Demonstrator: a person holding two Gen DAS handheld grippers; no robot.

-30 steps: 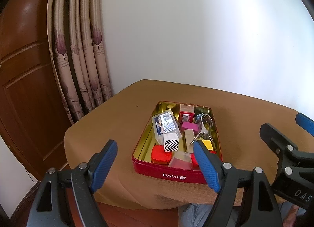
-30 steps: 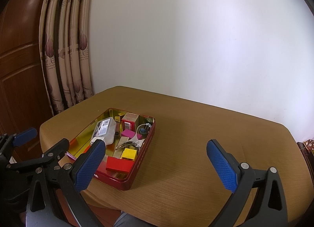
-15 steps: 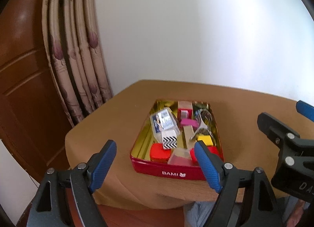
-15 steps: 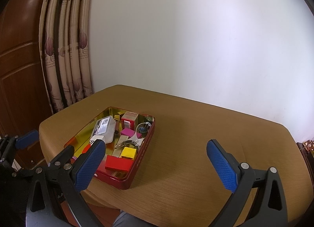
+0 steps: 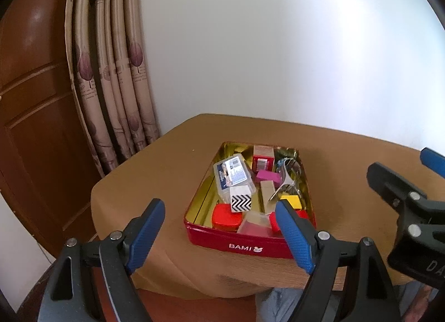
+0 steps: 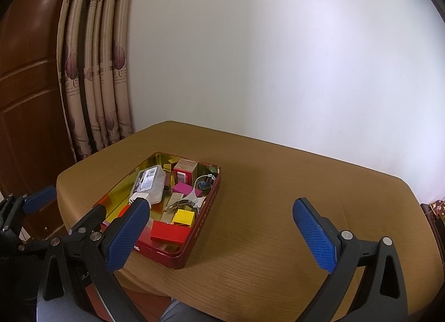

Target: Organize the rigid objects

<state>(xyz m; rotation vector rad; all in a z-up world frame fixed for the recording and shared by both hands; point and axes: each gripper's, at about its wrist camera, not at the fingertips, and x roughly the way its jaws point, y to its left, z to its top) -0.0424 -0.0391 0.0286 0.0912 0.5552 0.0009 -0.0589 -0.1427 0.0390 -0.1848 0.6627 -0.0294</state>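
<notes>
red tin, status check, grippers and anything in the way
Left gripper open, empty, short of the red tin. Right gripper open, empty, over bare table. Tin full of small items, untouched. Nothing blocking.

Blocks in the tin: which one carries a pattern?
The white block with black zigzag stripes, near the red tin's front; the other blocks are plain colours.

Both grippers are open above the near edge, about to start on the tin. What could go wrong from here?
1. The red tin sits close to the table's near edge; a push could slide it off.
2. The metal clip lies across the blocks, so lifting the yellow block may drag it.
3. The left gripper and right gripper are close together, so they may collide.
</notes>
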